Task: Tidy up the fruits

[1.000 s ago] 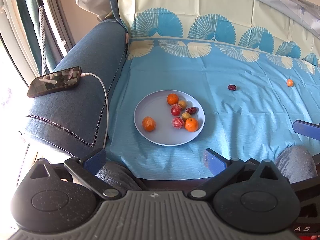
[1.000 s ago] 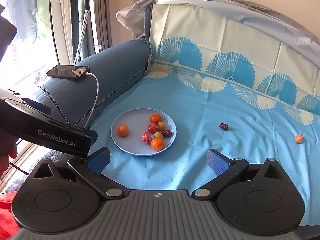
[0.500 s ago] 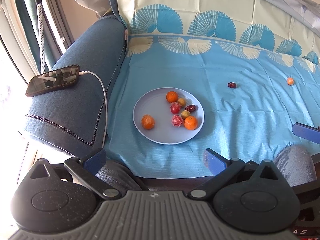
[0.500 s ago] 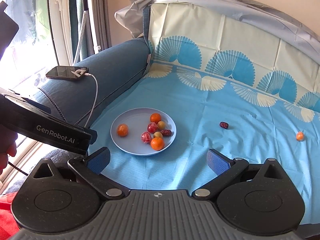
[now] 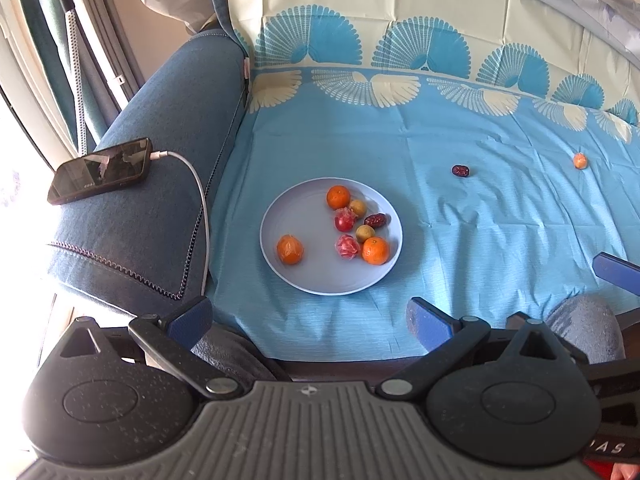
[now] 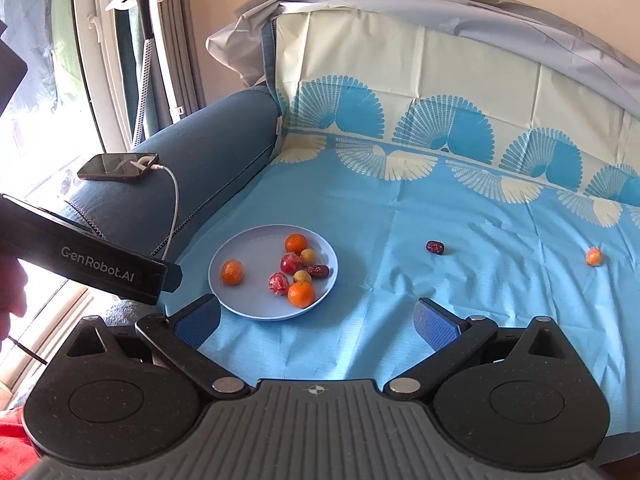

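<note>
Both tools empty, jaws spread wide: left tool (image 5: 308, 318), right tool (image 6: 318, 318). Dark red date (image 6: 435, 247) and small orange fruit (image 6: 594, 256) loose on blue patterned sofa cover (image 6: 400, 320), apart from round pale-blue plate (image 6: 248, 248). Advice: right tool straddles date squarely, pinch gently.

Blue sheet (image 5: 460, 240) carries plate (image 5: 304, 276), date (image 5: 460, 170), small orange (image 5: 579, 160).

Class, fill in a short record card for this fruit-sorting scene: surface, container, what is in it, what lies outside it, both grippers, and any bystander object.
surface: blue patterned cloth
container: pale plate
in plate: three oranges, two red wrapped fruits, two small yellow-green fruits, one red date
outside plate: loose date and small orange fruit, both on the cloth to the right
left gripper: open, holds nothing
right gripper: open, holds nothing
bystander: phone on the armrest, cable plugged in
</note>
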`<state>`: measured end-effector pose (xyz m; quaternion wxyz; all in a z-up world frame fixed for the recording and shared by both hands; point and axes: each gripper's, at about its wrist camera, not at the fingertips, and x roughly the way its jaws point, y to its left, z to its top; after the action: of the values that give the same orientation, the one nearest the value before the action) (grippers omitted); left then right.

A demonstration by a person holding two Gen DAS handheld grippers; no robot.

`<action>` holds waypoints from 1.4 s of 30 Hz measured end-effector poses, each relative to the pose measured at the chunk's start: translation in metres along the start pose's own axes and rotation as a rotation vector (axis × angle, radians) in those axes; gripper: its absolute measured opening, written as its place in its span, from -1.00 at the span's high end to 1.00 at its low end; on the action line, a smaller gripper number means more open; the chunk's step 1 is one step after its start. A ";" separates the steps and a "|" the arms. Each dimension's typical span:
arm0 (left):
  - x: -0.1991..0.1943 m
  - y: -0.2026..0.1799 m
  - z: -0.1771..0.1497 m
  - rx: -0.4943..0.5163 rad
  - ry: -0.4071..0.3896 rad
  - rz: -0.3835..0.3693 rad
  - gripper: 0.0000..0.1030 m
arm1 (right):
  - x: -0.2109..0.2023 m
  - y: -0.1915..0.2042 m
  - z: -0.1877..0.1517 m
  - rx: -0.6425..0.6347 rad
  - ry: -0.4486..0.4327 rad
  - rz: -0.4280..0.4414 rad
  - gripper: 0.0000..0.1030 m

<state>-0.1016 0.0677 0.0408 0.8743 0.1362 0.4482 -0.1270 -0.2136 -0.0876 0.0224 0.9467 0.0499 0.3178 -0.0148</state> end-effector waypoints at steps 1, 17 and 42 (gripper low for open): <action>-0.001 -0.002 0.004 0.007 0.005 0.001 -0.99 | -0.001 -0.005 0.001 0.018 0.000 -0.005 -0.98; -0.066 -0.064 0.117 0.139 -0.086 -0.083 -0.99 | -0.024 -0.124 0.017 0.246 -0.063 -0.198 -0.98; -0.095 -0.200 0.245 0.228 -0.125 -0.198 -1.00 | -0.001 -0.264 0.026 0.349 -0.086 -0.353 -0.98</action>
<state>-0.0407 -0.1957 0.2309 0.8626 0.1816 0.3869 -0.2706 -0.2141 -0.3533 0.0210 0.9192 0.1555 0.2735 -0.2368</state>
